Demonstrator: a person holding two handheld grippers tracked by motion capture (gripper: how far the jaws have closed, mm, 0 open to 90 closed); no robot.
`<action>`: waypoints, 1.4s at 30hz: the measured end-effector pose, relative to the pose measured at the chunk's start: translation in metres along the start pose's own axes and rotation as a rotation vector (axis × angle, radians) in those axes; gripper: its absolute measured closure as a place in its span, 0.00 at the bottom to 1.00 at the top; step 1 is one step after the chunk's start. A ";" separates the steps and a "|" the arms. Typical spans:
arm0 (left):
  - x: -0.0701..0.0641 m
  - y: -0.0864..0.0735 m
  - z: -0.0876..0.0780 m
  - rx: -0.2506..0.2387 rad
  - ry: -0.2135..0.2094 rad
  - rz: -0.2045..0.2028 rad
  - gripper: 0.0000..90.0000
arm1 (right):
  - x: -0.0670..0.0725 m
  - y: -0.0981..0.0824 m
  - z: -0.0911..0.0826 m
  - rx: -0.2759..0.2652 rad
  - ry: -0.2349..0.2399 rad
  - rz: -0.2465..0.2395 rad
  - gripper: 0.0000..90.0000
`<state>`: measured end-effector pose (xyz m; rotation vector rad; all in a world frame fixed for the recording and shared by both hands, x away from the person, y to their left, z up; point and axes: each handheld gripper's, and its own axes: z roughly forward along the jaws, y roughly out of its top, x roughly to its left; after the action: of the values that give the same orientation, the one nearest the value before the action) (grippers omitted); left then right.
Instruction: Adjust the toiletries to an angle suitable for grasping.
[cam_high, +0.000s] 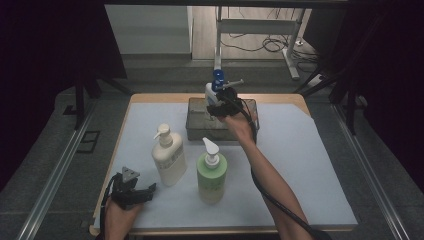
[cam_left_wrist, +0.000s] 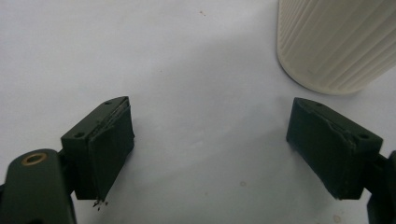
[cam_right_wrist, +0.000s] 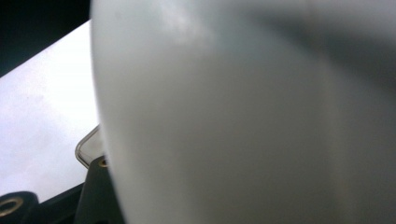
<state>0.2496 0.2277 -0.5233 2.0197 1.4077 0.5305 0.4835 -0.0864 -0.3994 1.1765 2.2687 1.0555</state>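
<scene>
Left gripper: low at near left, jaws wide apart, nothing between, hand behind it. Right gripper: far out, forearm stretched forward, jaws clamped on bottle.

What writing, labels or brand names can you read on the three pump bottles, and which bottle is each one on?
No text can be read.
Cream pump bottle: a greyish label patch low on its body, too small to read.
Green pump bottle: no legible print.
White bottle with blue pump, held in the right gripper over the clear bin: blurred, no lettering shows.
</scene>
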 end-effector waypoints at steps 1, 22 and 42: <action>0.000 0.000 0.000 0.000 0.000 0.000 0.16 | 0.001 -0.001 0.001 -0.001 0.000 0.006 0.45; 0.000 0.000 0.000 0.002 0.000 0.001 0.16 | 0.001 -0.013 0.009 -0.030 0.000 -0.008 0.43; 0.000 0.000 0.000 0.000 0.001 0.000 0.16 | -0.004 -0.018 -0.020 -0.050 0.044 -0.041 0.42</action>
<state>0.2496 0.2276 -0.5233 2.0199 1.4078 0.5311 0.4643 -0.1051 -0.4003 1.0920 2.2759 1.1269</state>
